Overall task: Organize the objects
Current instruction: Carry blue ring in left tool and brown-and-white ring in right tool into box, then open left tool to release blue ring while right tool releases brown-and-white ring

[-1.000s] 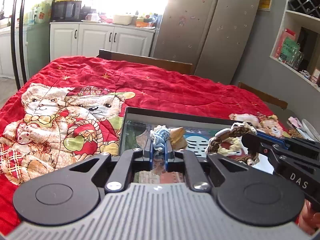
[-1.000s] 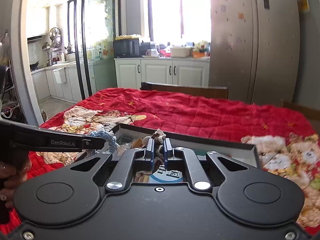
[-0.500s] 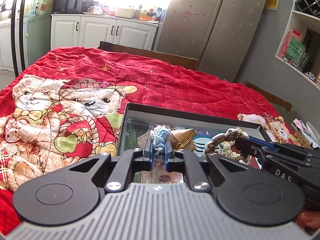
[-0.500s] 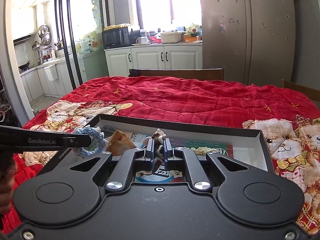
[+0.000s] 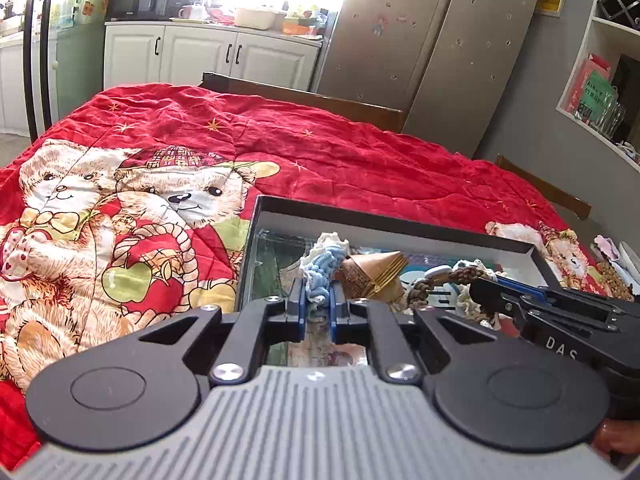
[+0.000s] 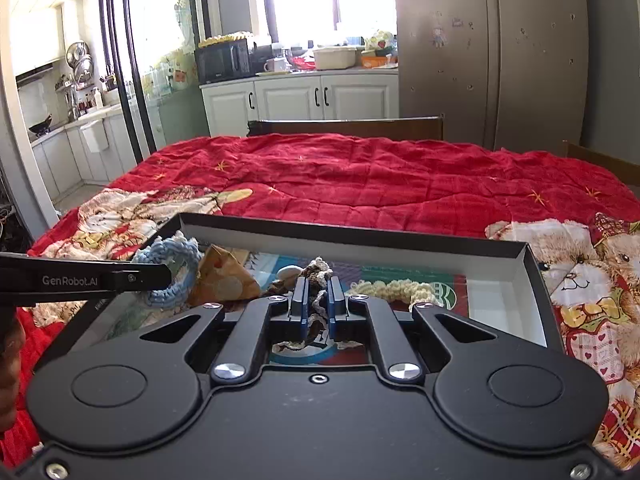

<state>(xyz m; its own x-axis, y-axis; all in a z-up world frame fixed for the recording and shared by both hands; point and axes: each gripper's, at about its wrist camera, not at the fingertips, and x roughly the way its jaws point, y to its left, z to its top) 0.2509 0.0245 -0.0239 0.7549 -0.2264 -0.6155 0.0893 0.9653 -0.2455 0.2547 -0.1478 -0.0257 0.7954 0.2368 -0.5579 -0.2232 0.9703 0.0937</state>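
Observation:
A shallow dark box point(image 5: 400, 226) point(image 6: 352, 236) lies on the red bear-print quilt. My left gripper point(image 5: 318, 300) is shut on a blue and white crocheted ring point(image 5: 322, 266), held over the box's left part; the ring also shows in the right wrist view point(image 6: 172, 272). My right gripper point(image 6: 318, 300) is shut on a brown and cream crocheted piece point(image 6: 316, 280), held over the box's middle; it also shows in the left wrist view point(image 5: 444, 284). A tan folded paper piece point(image 5: 372, 276) point(image 6: 224, 276) and a cream crocheted piece point(image 6: 396, 290) lie in the box.
The red quilt point(image 5: 320, 148) covers the table around the box. Wooden chair backs point(image 6: 348, 126) stand at the far edge. Cabinets, a fridge point(image 5: 432, 40) and shelves lie beyond. Small items point(image 5: 616, 264) sit at the table's right edge.
Both grippers have lowered toward the box with their crocheted pieces still held. The box now fills more of both views.

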